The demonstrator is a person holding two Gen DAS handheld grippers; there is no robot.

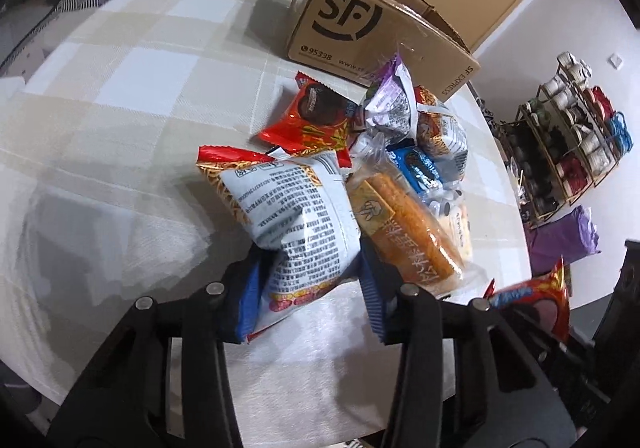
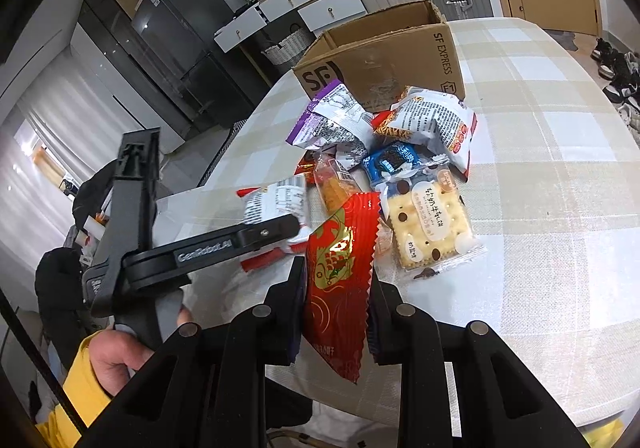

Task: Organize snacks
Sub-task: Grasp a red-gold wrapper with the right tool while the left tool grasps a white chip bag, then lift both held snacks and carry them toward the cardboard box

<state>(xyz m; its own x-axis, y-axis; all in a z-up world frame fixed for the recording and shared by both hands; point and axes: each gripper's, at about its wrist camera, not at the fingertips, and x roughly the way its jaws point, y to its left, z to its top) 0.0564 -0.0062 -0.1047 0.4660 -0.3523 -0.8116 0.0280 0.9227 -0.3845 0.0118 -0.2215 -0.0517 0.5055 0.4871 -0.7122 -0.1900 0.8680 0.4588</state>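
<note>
Left gripper (image 1: 308, 288) fingers clamp the white noodle-snack pack (image 1: 292, 215), right gripper (image 2: 336, 312) fingers pinch a red packet (image 2: 340, 280), both likely headed for the open cardboard box (image 2: 384, 59) behind the pile on the desk (image 2: 540, 167)

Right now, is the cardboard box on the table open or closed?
Open. In the right wrist view the cardboard box has its top flaps standing up and its inner walls showing; whether anything is inside cannot be told.

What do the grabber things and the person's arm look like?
Both are black plastic. The left gripper has white "GenRobot.AI" lettering on its side and blue ridged pads. The right gripper has round silver pins on its finger links. The person's hand comes out of a yellow sleeve.
</note>
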